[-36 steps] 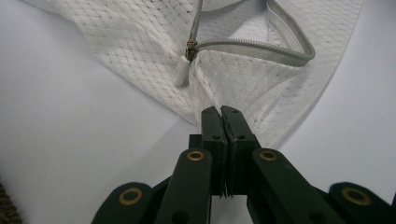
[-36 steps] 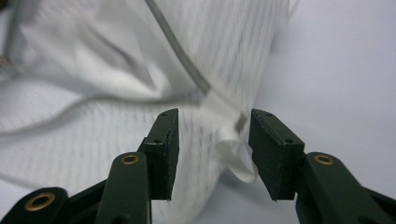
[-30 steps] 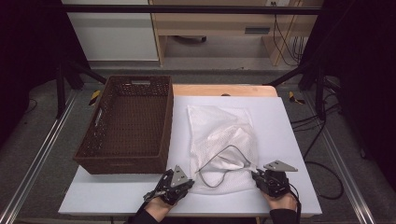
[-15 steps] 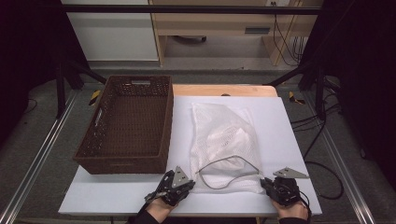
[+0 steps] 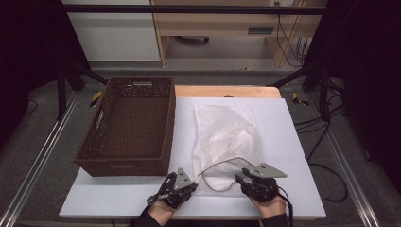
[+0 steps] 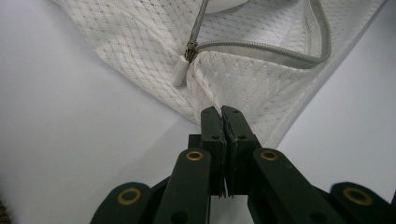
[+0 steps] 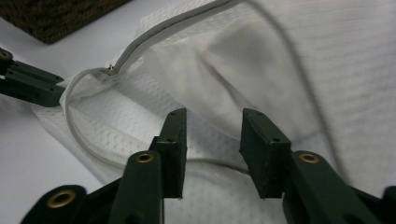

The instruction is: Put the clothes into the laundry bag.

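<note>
Tongs on the left [image 6: 223, 122] are seen clenched on a near corner fold of the mesh bag [image 5: 227, 137], just below the white zip pull [image 6: 180, 71]. On the right, the tongs [image 7: 212, 140] stand released, their jaws having just been opening; mesh lies under and beyond them, but nothing is pressed between the pads. In the high view the left tongs [image 5: 182, 182] are set at the bag's near left corner and the right tongs [image 5: 246, 179] at its near right edge.

The bag is laid flat on the white bench [image 5: 293, 142], right of centre, its mouth toward the near edge. The grey zip [image 5: 222, 165] is curved open in a loop, so the mouth is judged to be already unzipped, at least in large part. A white bundle [image 5: 231, 139] can be made out through the mesh, so the contents are judged not yet taken out. What seems left is for the mouth to be held apart, the contents drawn out and perhaps moved to the basket [image 5: 130, 125].

That brown wicker basket is placed on the left of the bench, just beside the bag, with nothing in it. Between bag and basket nothing is found in the way. The loose mesh and the slack zip loop near the right tongs could be snagged when the mouth is entered.
</note>
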The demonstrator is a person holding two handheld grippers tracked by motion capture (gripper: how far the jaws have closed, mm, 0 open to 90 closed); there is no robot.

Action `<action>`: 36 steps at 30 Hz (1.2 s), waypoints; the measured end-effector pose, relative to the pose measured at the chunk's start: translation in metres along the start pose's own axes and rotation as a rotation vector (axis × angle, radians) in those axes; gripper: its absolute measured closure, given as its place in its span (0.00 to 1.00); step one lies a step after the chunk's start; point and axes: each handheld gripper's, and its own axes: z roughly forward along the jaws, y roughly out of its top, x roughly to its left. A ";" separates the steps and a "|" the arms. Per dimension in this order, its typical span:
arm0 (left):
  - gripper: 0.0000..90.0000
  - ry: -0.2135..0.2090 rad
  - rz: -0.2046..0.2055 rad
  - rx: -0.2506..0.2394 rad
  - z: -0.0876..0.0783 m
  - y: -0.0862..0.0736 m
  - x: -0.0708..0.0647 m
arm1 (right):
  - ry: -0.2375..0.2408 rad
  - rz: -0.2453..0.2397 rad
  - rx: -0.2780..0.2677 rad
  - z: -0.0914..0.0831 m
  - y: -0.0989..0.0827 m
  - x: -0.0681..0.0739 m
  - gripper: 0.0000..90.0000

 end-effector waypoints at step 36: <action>0.75 0.022 -0.015 -0.077 -0.012 0.013 0.007 | -0.101 0.020 -0.098 -0.017 0.009 -0.016 0.78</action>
